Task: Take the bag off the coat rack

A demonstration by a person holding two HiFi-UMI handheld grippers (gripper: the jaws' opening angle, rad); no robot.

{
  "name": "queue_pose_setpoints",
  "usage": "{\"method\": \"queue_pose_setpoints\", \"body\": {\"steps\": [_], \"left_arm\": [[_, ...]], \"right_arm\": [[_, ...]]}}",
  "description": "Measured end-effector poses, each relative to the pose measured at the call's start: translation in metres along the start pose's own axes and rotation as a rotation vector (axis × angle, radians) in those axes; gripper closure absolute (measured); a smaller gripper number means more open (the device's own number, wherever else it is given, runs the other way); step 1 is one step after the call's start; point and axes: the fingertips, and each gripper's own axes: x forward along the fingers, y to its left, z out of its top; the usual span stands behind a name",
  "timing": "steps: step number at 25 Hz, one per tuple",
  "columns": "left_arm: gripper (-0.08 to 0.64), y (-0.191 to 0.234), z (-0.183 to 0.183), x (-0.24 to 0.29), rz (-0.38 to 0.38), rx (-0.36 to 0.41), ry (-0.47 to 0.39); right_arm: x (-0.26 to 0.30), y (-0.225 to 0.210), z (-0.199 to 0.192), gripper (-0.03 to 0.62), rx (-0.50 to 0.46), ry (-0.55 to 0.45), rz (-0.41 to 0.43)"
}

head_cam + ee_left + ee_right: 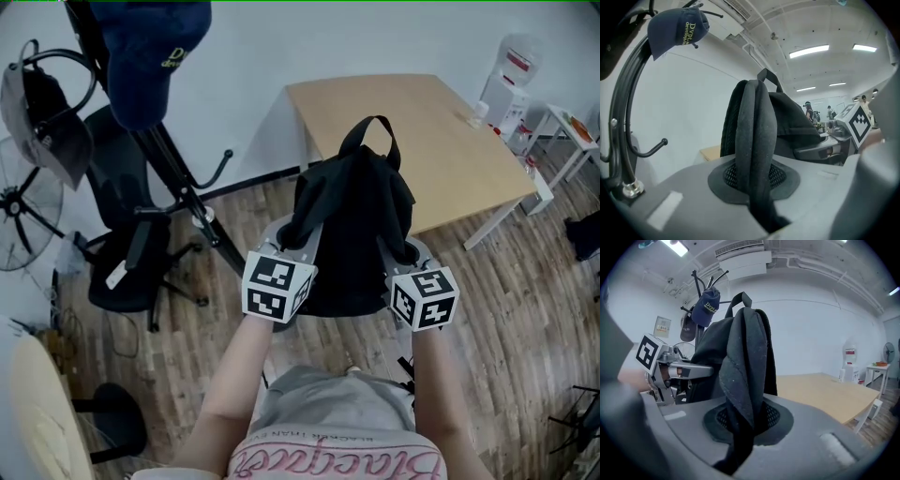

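A black backpack (352, 234) hangs in the air between my two grippers, clear of the black coat rack (178, 178) at the left. My left gripper (300, 230) is shut on one padded shoulder strap (754, 150), which runs up from between its jaws. The other strap (745, 366) is pinched in my right gripper (401, 246), also shut. The bag's top handle (370, 131) stands upright. A navy cap (150, 47) and a grey cap (42, 117) hang on the rack. In the left gripper view an empty rack hook (651, 147) curves out beside the bag.
A wooden table (422, 122) stands right behind the bag. A water dispenser (511, 80) and a small white table (572, 127) are at the far right. A fan (19, 202) and a black office chair (131, 253) crowd the rack's base. The floor is wood plank.
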Motion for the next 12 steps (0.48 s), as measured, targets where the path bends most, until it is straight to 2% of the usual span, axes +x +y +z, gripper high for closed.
{"method": "queue_pose_setpoints", "body": {"steps": [7,12], "left_arm": [[0.494,-0.003,0.035,0.001,-0.085,0.053,-0.066],[0.494,-0.010,0.049,-0.001,-0.132,0.054,-0.102]], "right_arm": [[-0.017,-0.002,0.028,0.558,0.015,-0.057,-0.101],[-0.031,0.000,0.037,0.558,0.010,-0.081,-0.157]]}}
